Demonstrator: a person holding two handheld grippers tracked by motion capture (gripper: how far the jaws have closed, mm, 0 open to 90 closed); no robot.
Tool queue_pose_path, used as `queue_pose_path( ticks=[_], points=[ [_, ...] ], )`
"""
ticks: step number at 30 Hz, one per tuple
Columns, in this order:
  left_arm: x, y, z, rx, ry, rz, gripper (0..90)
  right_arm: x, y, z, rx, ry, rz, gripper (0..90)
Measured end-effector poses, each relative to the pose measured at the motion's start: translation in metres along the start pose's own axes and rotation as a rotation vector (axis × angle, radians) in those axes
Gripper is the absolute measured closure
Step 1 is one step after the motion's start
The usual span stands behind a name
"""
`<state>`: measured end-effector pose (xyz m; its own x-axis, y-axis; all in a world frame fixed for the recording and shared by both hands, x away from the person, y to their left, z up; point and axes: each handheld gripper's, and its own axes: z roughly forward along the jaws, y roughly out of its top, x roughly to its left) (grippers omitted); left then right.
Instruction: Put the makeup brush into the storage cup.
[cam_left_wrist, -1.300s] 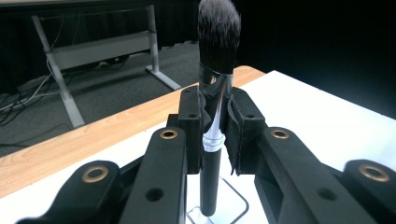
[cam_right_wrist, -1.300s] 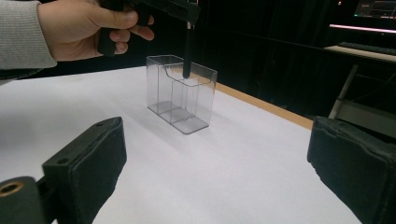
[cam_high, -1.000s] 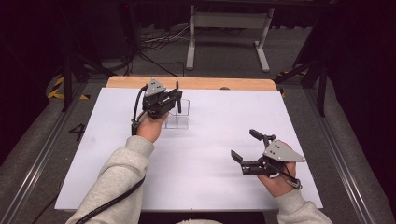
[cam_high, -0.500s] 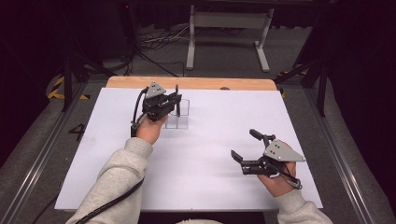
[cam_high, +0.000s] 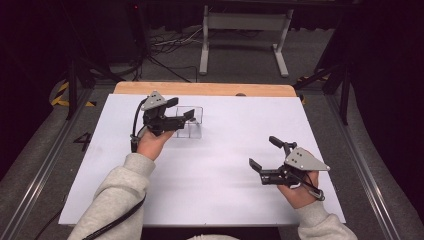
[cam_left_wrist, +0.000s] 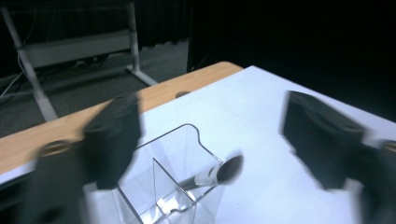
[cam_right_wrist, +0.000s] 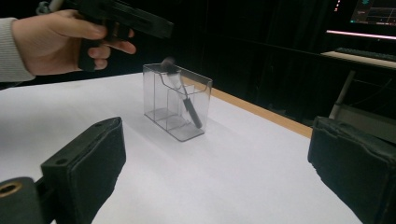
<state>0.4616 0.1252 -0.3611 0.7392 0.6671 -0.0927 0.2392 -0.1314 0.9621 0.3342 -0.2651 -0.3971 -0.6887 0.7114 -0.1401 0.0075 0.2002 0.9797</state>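
A clear acrylic box (cam_high: 192, 122) with dividers stands on the white sheet at the far left. A make-up brush (cam_left_wrist: 219, 172) with a dark head and silver ferrule leans in one compartment, head at the rim; the same brush (cam_right_wrist: 189, 105) slants handle-down in the box (cam_right_wrist: 161, 88). My left gripper (cam_high: 182, 111) hovers just left of the box. Its jaws have just been opening and stand wide apart, and the left gripper (cam_left_wrist: 217, 135) has nothing pressed between its pads. My right gripper (cam_high: 262, 151) rests open and empty near the front right, facing the box.
The white sheet (cam_high: 225, 150) covers a wooden table whose far edge (cam_high: 210, 89) shows bare. Beyond it stand a metal frame (cam_high: 245, 30) and floor cables. A lit monitor (cam_right_wrist: 369, 18) glows in the dark at the far right.
The left gripper's jaws have opened and let go of the brush, which was held upright over the box and now leans inside it. That hand drew slightly back. The right hand has not moved.
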Motion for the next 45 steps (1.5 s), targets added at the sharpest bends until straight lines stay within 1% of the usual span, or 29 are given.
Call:
queue_pose_path(
  ticks=[1, 2, 3, 4, 8, 10, 12, 14, 17, 20, 21, 22, 24, 28, 29, 30, 33, 34, 38, 41, 42, 45],
  points=[
    [-0.001, 0.0, -0.005, -0.01, -0.003, 0.003, 5.3, -0.002, 0.0, 0.0, 0.0, -0.001, 0.006, 4.5],
    [-0.001, 0.0, -0.01, -0.019, -0.003, 0.01, 5.3, -0.002, 0.0, 0.0, 0.0, -0.001, 0.006, 4.5],
    [-0.003, 0.0, -0.018, -0.032, -0.013, 0.02, 3.6, -0.004, 0.001, -0.001, -0.001, -0.002, 0.007, 4.5],
    [-0.004, 0.0, -0.023, -0.036, -0.016, 0.017, 0.6, -0.005, 0.001, -0.001, -0.001, -0.003, 0.006, 4.4],
    [-0.011, -0.001, -0.044, -0.059, -0.008, 0.025, 0.0, -0.009, 0.003, -0.001, -0.007, 0.001, 0.008, 4.1],
    [-0.014, -0.004, -0.056, -0.068, -0.012, 0.03, 0.0, -0.011, 0.002, -0.001, -0.006, 0.004, 0.011, 4.0],
    [-0.015, -0.007, -0.065, -0.07, -0.012, 0.035, 0.0, -0.015, 0.001, -0.002, -0.005, 0.007, 0.016, 4.0],
    [-0.016, -0.012, -0.076, -0.07, -0.009, 0.036, 0.1, -0.018, 0.0, -0.003, -0.002, -0.002, -0.002, 1.6],
    [-0.017, -0.018, -0.088, -0.075, 0.0, 0.036, 0.1, -0.021, -0.001, -0.004, 0.003, 0.004, -0.018, 0.3],
    [-0.018, -0.025, -0.099, -0.082, 0.009, 0.037, 0.0, -0.023, -0.003, -0.007, 0.022, -0.031, -0.054, 0.3],
    [-0.018, -0.028, -0.102, -0.083, 0.01, 0.031, 0.0, -0.024, -0.004, -0.008, 0.025, -0.031, -0.051, 0.3],
    [-0.017, -0.032, -0.105, -0.084, 0.014, 0.037, 0.1, -0.025, -0.004, -0.01, 0.028, -0.031, -0.045, 0.3],
    [-0.017, -0.038, -0.11, -0.087, 0.016, 0.03, 0.1, -0.027, -0.006, -0.012, 0.025, -0.036, -0.042, 0.3],
    [-0.016, -0.052, -0.12, -0.084, 0.031, 0.035, 0.0, -0.03, -0.01, -0.02, 0.006, -0.04, -0.024, 0.3],
    [-0.016, -0.056, -0.124, -0.082, 0.035, 0.037, 0.1, -0.031, -0.01, -0.021, 0.006, -0.04, -0.023, 0.3],
    [-0.016, -0.056, -0.124, -0.082, 0.035, 0.037, 0.1, -0.031, -0.011, -0.024, 0.008, -0.041, -0.025, 0.3],
    [-0.014, -0.068, -0.135, -0.08, 0.047, 0.029, 0.1, -0.032, -0.012, -0.028, 0.012, -0.039, -0.022, 0.3],
    [-0.014, -0.068, -0.135, -0.08, 0.047, 0.029, 0.1, -0.032, -0.012, -0.028, 0.012, -0.039, -0.022, 0.3],
    [-0.013, -0.08, -0.141, -0.082, 0.065, 0.019, 0.1, -0.033, -0.016, -0.032, 0.011, -0.047, -0.015, 0.3],
    [-0.012, -0.088, -0.144, -0.088, 0.069, 0.021, 0.1, -0.034, -0.022, -0.034, 0.014, -0.054, -0.01, 0.3],
    [-0.012, -0.09, -0.145, -0.082, 0.07, 0.024, 0.1, -0.034, -0.023, -0.034, 0.016, -0.055, -0.009, 0.3],
    [-0.013, -0.096, -0.145, -0.083, 0.078, 0.033, 0.0, -0.035, -0.027, -0.035, 0.017, -0.059, -0.007, 0.3]
  ],
)
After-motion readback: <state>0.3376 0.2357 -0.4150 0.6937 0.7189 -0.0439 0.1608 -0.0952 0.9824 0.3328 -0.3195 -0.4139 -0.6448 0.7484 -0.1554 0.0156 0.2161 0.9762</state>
